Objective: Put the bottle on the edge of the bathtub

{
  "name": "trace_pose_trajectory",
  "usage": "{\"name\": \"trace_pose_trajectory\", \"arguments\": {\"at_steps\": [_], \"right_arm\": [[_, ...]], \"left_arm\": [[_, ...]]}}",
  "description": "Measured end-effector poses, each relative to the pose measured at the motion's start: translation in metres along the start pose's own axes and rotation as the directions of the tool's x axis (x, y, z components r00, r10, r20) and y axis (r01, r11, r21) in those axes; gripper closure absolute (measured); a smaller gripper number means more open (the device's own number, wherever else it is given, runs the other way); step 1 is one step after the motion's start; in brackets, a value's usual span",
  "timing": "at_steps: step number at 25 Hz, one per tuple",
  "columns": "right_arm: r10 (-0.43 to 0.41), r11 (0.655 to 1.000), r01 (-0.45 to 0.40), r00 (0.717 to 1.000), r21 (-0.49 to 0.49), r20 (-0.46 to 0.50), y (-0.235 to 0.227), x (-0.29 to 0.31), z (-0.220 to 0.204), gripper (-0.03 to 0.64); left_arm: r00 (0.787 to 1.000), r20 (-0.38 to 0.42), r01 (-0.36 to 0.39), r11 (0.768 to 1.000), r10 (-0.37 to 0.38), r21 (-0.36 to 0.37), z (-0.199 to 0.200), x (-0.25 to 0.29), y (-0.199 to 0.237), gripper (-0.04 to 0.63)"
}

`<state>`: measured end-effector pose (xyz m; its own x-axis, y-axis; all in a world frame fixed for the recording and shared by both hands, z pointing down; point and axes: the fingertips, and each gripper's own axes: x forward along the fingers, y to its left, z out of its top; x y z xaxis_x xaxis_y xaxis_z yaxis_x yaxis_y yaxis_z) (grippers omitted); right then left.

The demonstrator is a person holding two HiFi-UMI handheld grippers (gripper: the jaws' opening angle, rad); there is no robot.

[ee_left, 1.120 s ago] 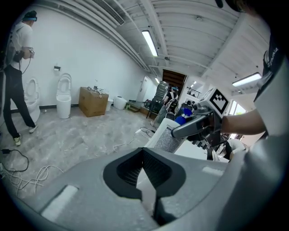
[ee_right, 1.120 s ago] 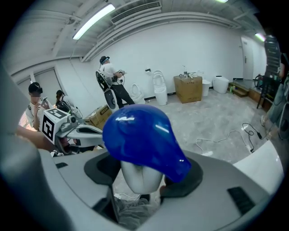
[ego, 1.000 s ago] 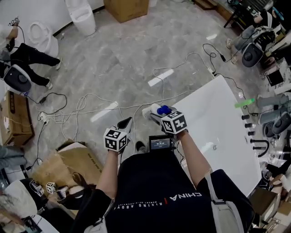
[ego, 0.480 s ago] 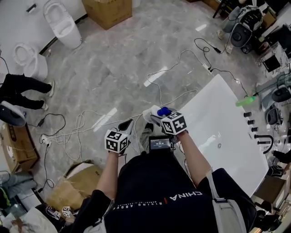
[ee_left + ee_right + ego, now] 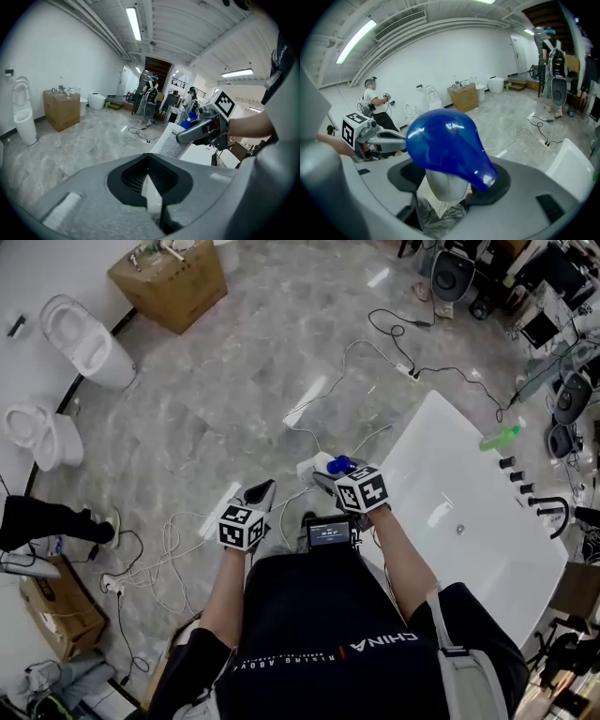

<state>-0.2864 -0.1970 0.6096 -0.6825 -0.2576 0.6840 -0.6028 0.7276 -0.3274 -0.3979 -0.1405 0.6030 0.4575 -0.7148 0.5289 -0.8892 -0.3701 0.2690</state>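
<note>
Bottle [image 5: 443, 154] with a blue pump head sits clamped between the right gripper's [image 5: 324, 472] jaws, held just off the white bathtub's [image 5: 405, 448] outer edge. The left gripper's [image 5: 262, 493] jaws are pressed together, empty.

Grey marble floor [image 5: 216, 362] strewn with cables [image 5: 173, 545]; white toilets [image 5: 89, 338] and a cardboard box [image 5: 169, 282] along the wall [image 5: 70, 56]; tube lights [image 5: 133, 21] overhead

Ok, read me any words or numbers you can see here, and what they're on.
"CHINA": on the black shirt, upside down in the head view.
"RISING": starts a smaller line beside it; the rest is too small.
The screen at the waist: digits too small to read.
The bottle: no print visible.
</note>
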Motion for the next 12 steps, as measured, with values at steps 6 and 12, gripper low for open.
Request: {"name": "trace_pose_trajectory", "arguments": {"at_steps": [6,12], "right_arm": [[-0.076,0.993,0.072,0.996,0.090,0.043,-0.043,-0.008,0.016,0.341],[-0.170,0.959,0.142,0.980,0.244,0.099,-0.093,-0.017,0.032,0.341]], "left_arm": [[0.994,-0.048,0.104,0.992,-0.101,0.065,0.031,0.047,0.002,0.586],[0.970,-0.110,0.232,0.964,-0.218,0.128,0.067,0.103,0.003,0.586]]}}
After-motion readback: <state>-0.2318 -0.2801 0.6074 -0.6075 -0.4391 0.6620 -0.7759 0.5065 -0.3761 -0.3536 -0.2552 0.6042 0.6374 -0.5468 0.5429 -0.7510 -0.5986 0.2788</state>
